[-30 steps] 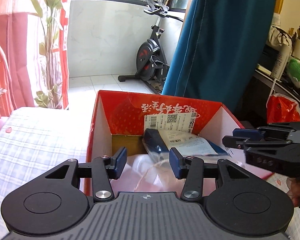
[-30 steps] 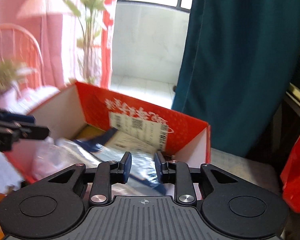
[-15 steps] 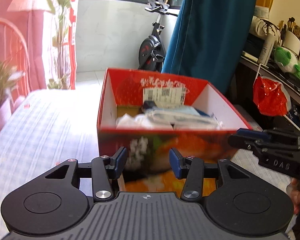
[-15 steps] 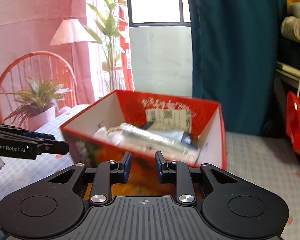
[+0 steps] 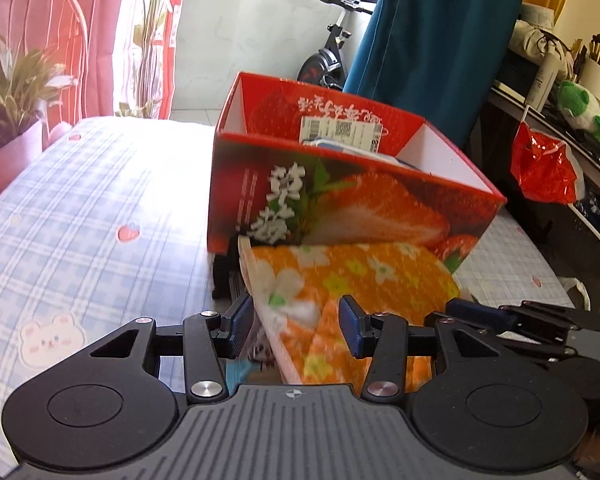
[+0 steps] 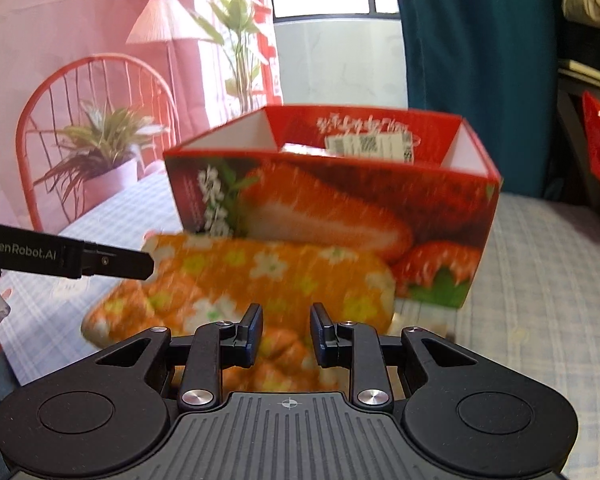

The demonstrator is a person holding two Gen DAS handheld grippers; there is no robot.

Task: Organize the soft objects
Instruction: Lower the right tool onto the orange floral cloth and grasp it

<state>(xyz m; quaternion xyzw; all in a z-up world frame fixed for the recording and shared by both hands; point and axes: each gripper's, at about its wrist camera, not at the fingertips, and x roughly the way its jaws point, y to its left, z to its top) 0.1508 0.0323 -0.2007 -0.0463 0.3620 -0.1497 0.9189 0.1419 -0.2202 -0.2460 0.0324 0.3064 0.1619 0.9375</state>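
Observation:
A folded orange cloth with white flowers (image 5: 360,276) (image 6: 260,272) lies on the checked tablecloth (image 5: 80,208), against the front of a red strawberry box (image 5: 340,200) (image 6: 340,200). Labelled packets (image 5: 340,132) show inside the box. My left gripper (image 5: 296,322) is open above the cloth's near end, with nothing pressed between its pads. My right gripper (image 6: 287,328) hovers over the cloth's near edge with a narrow gap between its pads and holds nothing. Each gripper shows in the other's view: the right gripper (image 5: 480,316) beside the cloth's right end, the left gripper (image 6: 140,266) at its left end.
Something dark (image 5: 222,276) pokes out under the cloth's left side. A potted plant (image 6: 100,152) and a red wire chair (image 6: 92,92) stand at the table's left. To the right are a red plastic bag (image 5: 544,172), a cluttered shelf (image 5: 580,112) and a teal curtain (image 5: 440,40).
Both grippers have pulled back from over the box and sunk lower. The box now stands farther off, and the orange cloth has come into view. Neither pair of jaws has changed its opening.

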